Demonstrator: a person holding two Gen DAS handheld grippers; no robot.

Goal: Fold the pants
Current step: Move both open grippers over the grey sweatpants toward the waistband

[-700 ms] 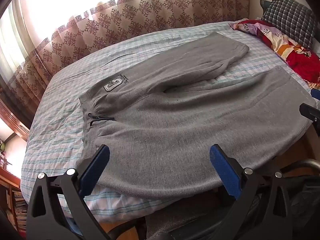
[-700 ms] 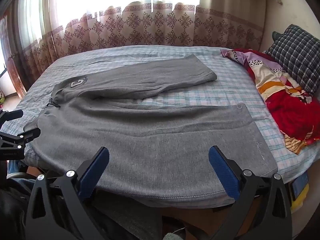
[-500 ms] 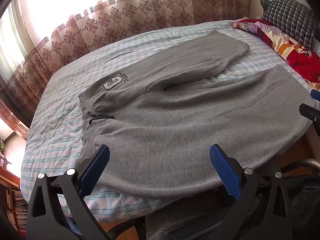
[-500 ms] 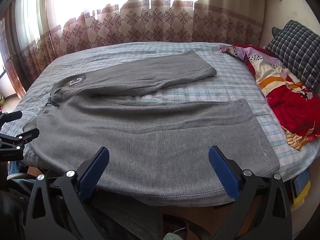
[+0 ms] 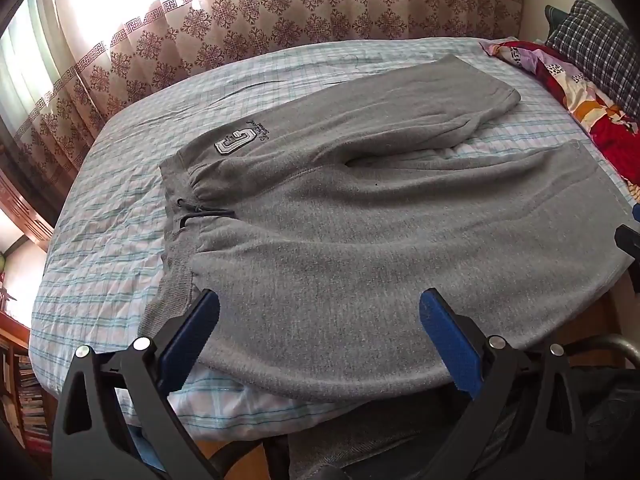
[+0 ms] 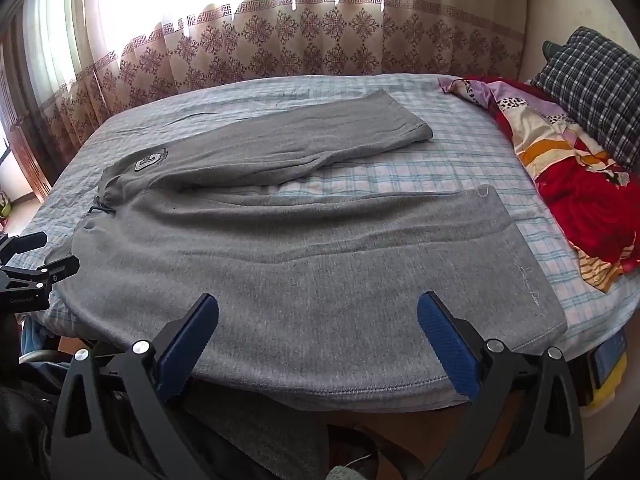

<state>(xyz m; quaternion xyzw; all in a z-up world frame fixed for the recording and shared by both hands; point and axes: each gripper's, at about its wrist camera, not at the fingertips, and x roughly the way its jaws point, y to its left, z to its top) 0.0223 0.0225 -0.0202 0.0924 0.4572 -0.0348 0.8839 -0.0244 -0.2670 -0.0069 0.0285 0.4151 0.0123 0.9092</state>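
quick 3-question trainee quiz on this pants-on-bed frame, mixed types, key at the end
1. True or false: the left gripper is shut on the pants.
2. Where is the letter patch? A) by the waistband, on the far leg's side B) at the near leg's hem C) on the pillow
3. Fill in: the two legs lie ____, with bed sheet showing between them.

Key
1. False: its jaws stand wide open above the near leg, and so do those of the right gripper.
2. A
3. apart (spread in a V)
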